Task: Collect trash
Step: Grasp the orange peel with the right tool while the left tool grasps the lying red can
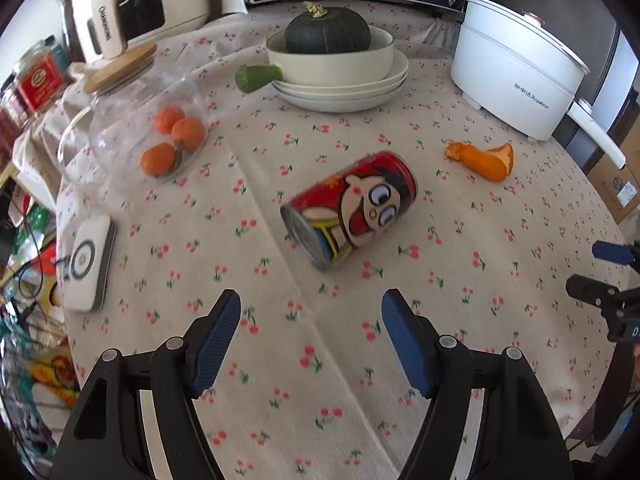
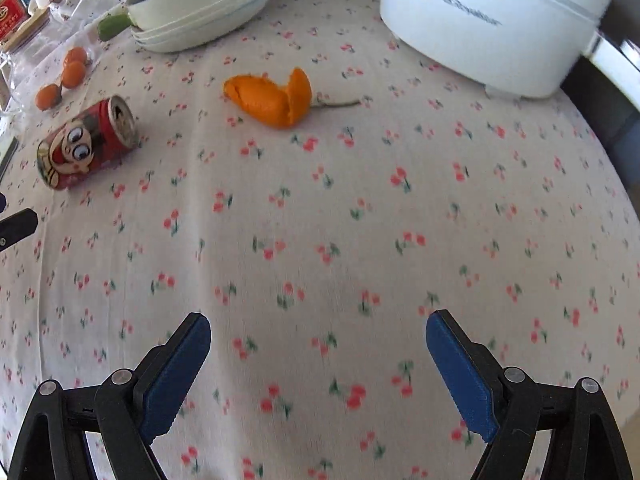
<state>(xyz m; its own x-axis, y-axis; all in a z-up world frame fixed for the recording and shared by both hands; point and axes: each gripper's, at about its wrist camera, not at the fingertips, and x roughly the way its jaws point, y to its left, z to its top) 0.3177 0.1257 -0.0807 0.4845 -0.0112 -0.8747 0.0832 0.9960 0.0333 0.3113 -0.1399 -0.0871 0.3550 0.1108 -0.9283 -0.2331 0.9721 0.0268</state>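
A red drink can (image 1: pixel 350 210) with a cartoon face lies on its side on the cherry-print tablecloth (image 1: pixel 280 360); it also shows at the left of the right wrist view (image 2: pixel 86 144). An orange peel (image 1: pixel 484 159) lies to the can's right, also in the right wrist view (image 2: pixel 274 98). My left gripper (image 1: pixel 311 308) is open and empty, just short of the can. My right gripper (image 2: pixel 318 330) is open and empty above bare cloth, well short of the peel; its fingers (image 1: pixel 612 252) show at the right edge of the left wrist view.
A bowl with a dark squash (image 1: pixel 328 34) on stacked plates (image 1: pixel 340 92) stands at the back, a green vegetable (image 1: pixel 256 76) beside it. A white electric pot (image 1: pixel 516 68) is back right. A glass jar with tangerines (image 1: pixel 172 140) and a white device (image 1: pixel 88 264) lie left.
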